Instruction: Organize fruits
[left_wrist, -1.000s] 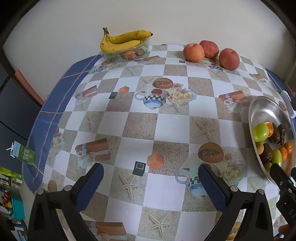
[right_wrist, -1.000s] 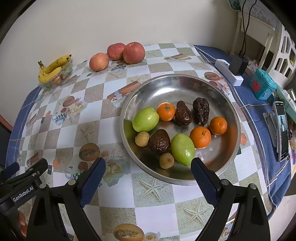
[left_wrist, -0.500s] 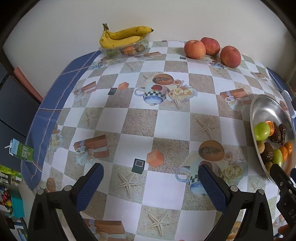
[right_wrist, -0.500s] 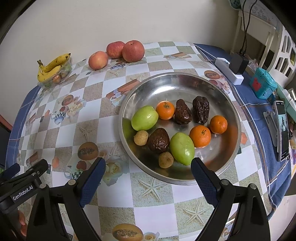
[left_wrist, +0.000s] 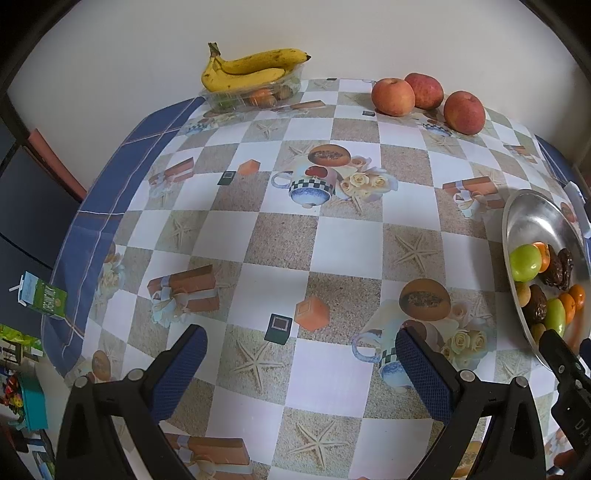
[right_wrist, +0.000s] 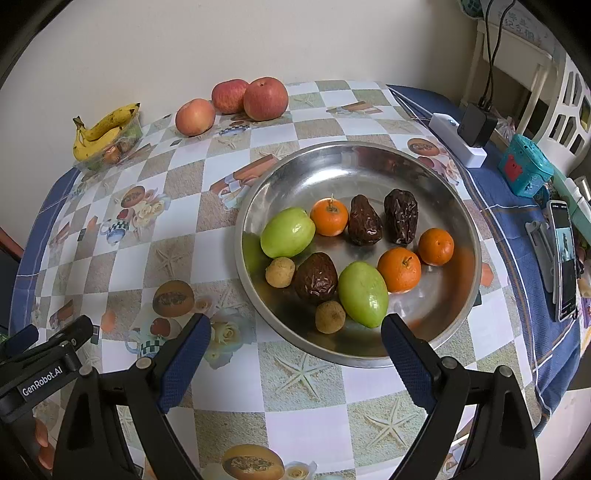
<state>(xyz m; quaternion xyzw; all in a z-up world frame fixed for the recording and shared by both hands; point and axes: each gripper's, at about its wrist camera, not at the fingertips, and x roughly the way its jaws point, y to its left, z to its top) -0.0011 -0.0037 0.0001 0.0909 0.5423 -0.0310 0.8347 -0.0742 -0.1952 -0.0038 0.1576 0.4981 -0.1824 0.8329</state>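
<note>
checkered tablecloth (right_wrist: 177, 206) is noted beneath a steel bowl (right_wrist: 369, 166) holding mixed fruits (right_wrist: 288, 237). apples (right_wrist: 265, 98) and bananas (left_wrist: 251, 68) are seen by the wall. left gripper (left_wrist: 301, 363) and right gripper (right_wrist: 295, 350) are held wide apart, empty.

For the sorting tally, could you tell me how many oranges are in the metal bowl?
3: one orange at the back beside the green fruit, one front-centre, one at its right. None look hidden in the metal bowl.

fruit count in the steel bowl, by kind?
In the steel bowl:
Green fruits: 2
Oranges: 3
Dark wrinkled fruits: 3
Small tan fruits: 2
Total: 10
</note>
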